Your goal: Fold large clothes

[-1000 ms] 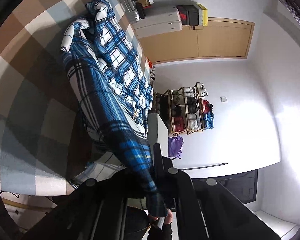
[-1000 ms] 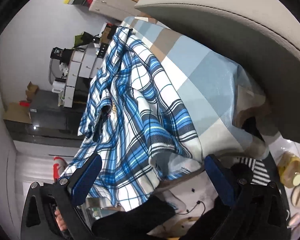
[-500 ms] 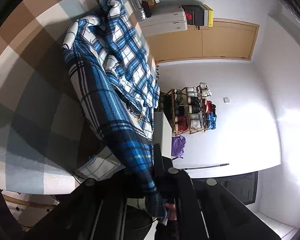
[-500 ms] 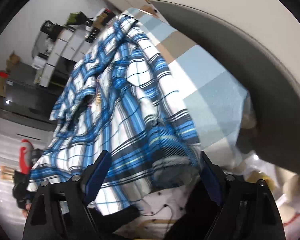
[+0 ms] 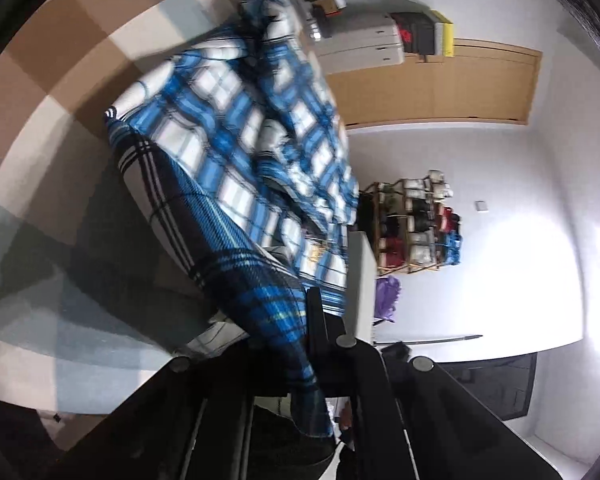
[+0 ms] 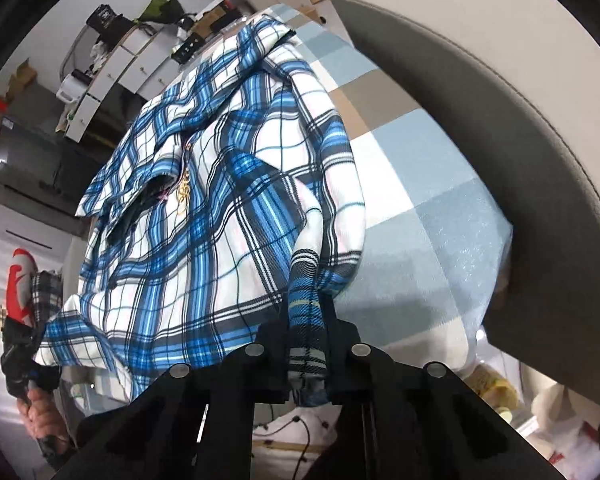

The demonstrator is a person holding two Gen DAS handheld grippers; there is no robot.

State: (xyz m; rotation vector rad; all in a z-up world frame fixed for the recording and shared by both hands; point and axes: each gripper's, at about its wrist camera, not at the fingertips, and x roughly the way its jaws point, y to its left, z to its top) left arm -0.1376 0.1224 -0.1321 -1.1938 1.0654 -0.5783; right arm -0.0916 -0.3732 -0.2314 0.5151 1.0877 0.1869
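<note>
Now pinched at two points, a blue-and-white plaid shirt is seen spread over a checked bedcover of pale blue, white and tan squares, with most of the cloth lying ahead of both tools. The right tool is shown pressed together on a narrow gathered strip of the fabric, apparently a cuff or sleeve end, its jaws having just been closed with that strip between them; the strip is drawn up taut from the shirt's near edge. The left tool is likewise clamped on a darker plaid band that runs from the tool up to the bulk of the shirt, which is blurred in that view. A grey padded headboard is visible to the right of the right tool, and a hand on the other tool's grip can be made out at the lower left of the same view. Two opposite ends appear to be held so that the garment can be lifted, stretched flat and laid over itself; no fold is judged to have been made yet.
</note>
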